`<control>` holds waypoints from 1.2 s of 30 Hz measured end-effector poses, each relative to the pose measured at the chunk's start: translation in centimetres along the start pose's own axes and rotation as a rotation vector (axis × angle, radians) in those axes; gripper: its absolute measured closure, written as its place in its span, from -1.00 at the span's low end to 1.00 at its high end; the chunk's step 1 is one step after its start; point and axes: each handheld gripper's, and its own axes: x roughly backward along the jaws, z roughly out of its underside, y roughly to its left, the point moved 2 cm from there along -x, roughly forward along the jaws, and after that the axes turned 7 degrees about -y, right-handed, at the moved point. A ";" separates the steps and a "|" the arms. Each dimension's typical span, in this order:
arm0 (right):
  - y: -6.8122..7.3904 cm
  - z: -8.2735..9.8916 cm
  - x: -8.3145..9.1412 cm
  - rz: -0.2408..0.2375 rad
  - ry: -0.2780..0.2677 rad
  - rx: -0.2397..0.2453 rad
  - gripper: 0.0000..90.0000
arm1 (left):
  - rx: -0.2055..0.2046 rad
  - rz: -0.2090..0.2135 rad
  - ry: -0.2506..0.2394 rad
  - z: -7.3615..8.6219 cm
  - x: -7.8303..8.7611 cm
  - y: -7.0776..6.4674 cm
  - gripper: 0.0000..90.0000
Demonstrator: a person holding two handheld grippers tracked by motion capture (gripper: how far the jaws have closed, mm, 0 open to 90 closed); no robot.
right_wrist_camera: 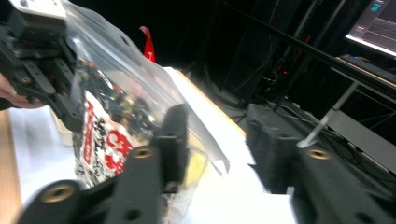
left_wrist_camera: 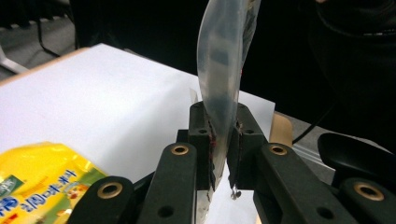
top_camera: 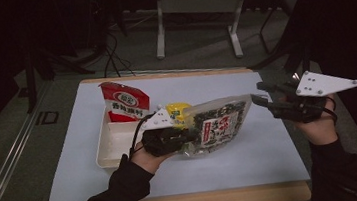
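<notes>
Left gripper clamps a snack bag above the table; right gripper stands released beside it.

High view: left gripper (top_camera: 185, 130) holds the clear snack bag (top_camera: 219, 125) off the white table (top_camera: 272, 146), beside the tray (top_camera: 113, 145). Left gripper view: its pads pinch the bag's edge (left_wrist_camera: 219, 88). Right gripper view: right gripper (right_wrist_camera: 217, 149) gapes, gripping nothing, the bag (right_wrist_camera: 116, 121) just off its tips.

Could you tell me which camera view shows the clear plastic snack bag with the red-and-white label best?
The high view: the clear plastic snack bag shows whole, label up, held at one end by the left tool. The left gripper view shows its thin edge pinched between the jaws; the right gripper view shows it blurred and partly blocked.
</notes>
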 end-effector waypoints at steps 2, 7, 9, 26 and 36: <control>0.0 0.2 0.0 0.007 -0.002 -0.010 0.02 | 0.002 -0.014 -0.009 -0.1 0.2 0.0 0.87; -0.3 0.9 0.2 0.024 -0.002 -0.048 -0.42 | 0.005 -0.033 -0.022 -0.3 0.9 0.2 0.88; -0.5 1.4 0.3 0.036 0.005 -0.069 -0.54 | -0.001 -0.042 -0.025 -0.5 1.2 0.2 0.88; 0.6 6.3 -1.1 -0.030 0.033 -0.170 -0.71 | 0.001 -0.106 -0.057 -2.1 4.8 0.8 0.88; 0.6 8.0 -1.8 -0.035 0.015 -0.189 -0.69 | 0.014 -0.183 -0.070 -2.4 8.9 1.7 0.88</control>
